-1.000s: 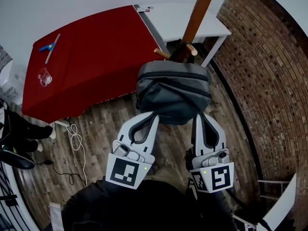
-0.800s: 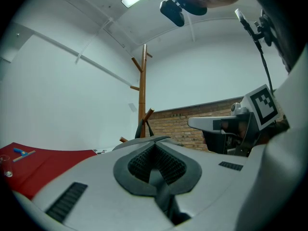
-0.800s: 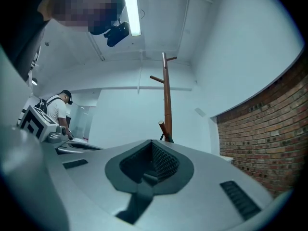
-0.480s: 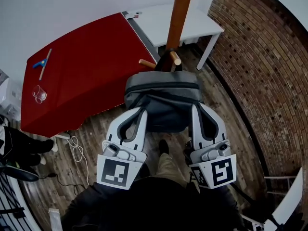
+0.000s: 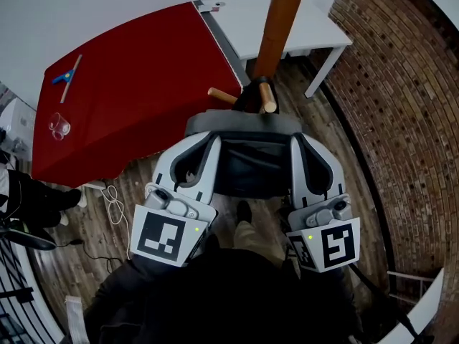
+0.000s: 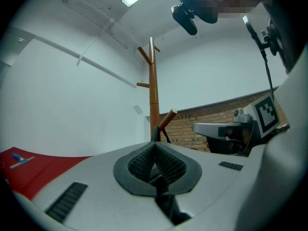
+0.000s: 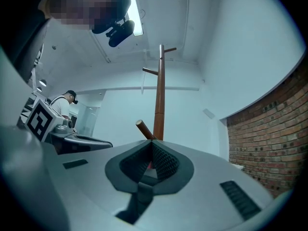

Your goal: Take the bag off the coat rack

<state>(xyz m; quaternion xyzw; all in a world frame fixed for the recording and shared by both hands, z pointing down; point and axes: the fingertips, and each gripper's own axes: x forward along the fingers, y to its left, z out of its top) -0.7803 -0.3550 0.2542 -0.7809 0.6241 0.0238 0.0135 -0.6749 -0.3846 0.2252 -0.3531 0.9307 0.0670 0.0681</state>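
The bag (image 5: 247, 165) sits squeezed between the left hand-held gripper (image 5: 211, 141) and the right hand-held gripper (image 5: 295, 141), one on each flank. Right behind it stands the coat rack (image 5: 281, 27), its lower pegs (image 5: 267, 97) just above the bag's top. Left of the rack spreads the table (image 5: 143, 77), with a glass (image 5: 61, 126) and a tool (image 5: 68, 76) at its far-left end, well apart from the bag. A second table (image 5: 319, 29) stands behind the rack, a brick wall (image 5: 401, 120) runs along the right, and a cable (image 5: 115, 208) lies on the floor by the near table edge.
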